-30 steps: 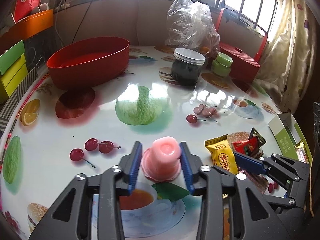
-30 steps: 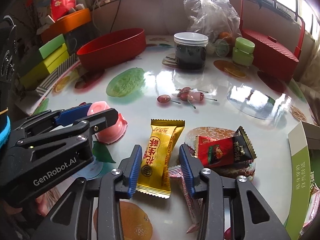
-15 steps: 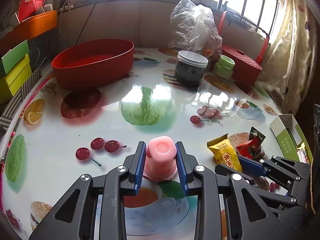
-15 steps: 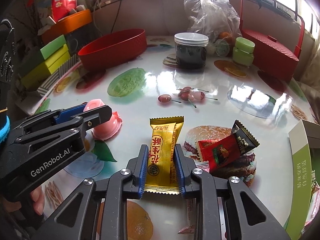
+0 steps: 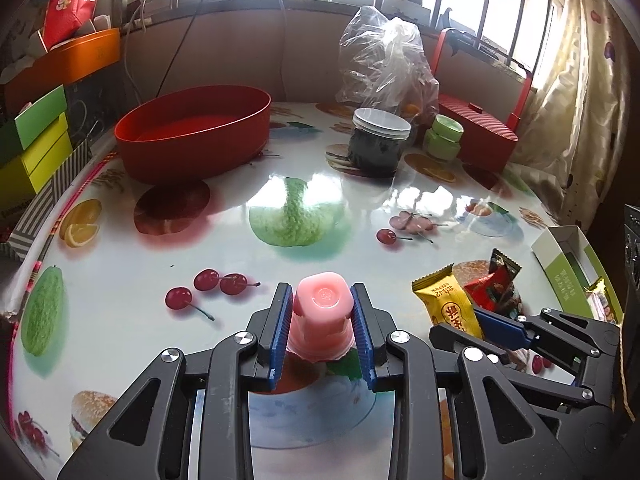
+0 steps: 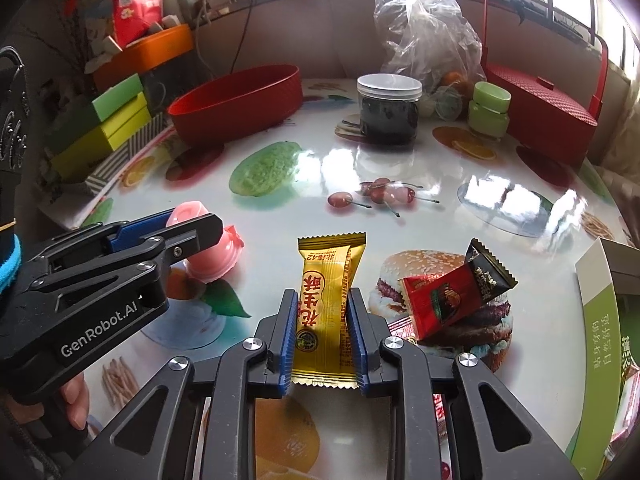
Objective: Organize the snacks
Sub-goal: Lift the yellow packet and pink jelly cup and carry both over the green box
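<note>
- Pink plastic first: your left gripper (image 5: 323, 322) pinches the pink jelly cup (image 5: 323, 308), blue pads pressed against both its sides. The cup sits upside down, wide rim low, near the front edge of the table (image 5: 120, 264). Whether the rim touches the glossy cloth, you cannot tell from either view.
- Your right gripper (image 6: 322, 332) is clamped on the lower half of the yellow snack packet (image 6: 326, 300); the packet's upper half sticks out past the fingertips, pointing away from you.
- From the right wrist view, the left gripper (image 6: 182, 226) shows at near left with the jelly cup (image 6: 216, 258) in its hold, well left of the yellow packet.
- Just right of the yellow packet lies a red and black wrapper (image 6: 456, 286), tilted, over the printed burger. The two packets are close, but contact is not clear.
- Far left on the table stands the red oval tub (image 5: 192, 132), open top, nothing visible inside.
- Far centre: a dark jar with a white lid (image 5: 378, 142), a crumpled clear plastic bag (image 5: 384, 60) behind it, and a small green jar (image 5: 443, 138) just to the right.
- Far right: a red lidded basket (image 5: 476, 136) with an upright handle.
- Near right edge: an open green and white carton (image 5: 568, 260).
</note>
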Demonstrator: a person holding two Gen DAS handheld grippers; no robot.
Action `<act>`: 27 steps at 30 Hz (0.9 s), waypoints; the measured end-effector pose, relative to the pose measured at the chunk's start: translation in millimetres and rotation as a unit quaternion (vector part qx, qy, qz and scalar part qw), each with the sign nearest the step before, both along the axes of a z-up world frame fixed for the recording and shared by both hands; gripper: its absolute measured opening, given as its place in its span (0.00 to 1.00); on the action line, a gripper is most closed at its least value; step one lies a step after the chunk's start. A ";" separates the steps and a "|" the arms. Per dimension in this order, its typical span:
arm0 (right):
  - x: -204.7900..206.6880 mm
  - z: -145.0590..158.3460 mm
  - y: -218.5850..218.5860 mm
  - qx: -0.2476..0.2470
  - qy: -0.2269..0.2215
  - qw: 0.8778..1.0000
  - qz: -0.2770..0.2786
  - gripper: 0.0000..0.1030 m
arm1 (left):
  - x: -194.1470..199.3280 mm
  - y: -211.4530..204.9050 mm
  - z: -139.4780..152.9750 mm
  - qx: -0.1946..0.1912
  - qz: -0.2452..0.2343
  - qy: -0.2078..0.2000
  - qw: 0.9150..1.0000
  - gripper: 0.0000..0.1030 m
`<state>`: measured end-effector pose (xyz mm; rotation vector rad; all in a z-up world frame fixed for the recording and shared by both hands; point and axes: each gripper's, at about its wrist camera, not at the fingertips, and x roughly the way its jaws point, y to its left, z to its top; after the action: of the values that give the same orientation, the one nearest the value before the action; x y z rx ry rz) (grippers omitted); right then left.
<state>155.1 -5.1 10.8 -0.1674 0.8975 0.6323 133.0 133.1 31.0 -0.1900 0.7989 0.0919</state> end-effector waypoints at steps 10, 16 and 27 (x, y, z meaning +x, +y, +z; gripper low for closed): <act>-12.3 11.2 -8.2 0.017 -0.004 1.000 -0.006 0.22 | -15.9 -1.8 11.5 0.001 -0.003 -0.010 1.000 0.30; -20.5 18.4 -17.6 0.025 -0.009 1.000 -0.013 0.22 | -24.0 -7.3 17.5 0.004 -0.009 -0.014 1.000 0.30; -34.8 33.4 -38.3 0.033 -0.024 0.999 -0.028 0.22 | -34.7 -26.4 31.6 0.005 -0.028 -0.025 0.999 0.30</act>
<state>120.3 -43.4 44.2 -0.0972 0.8308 0.6037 98.3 106.7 62.6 -0.1600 0.7539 0.0381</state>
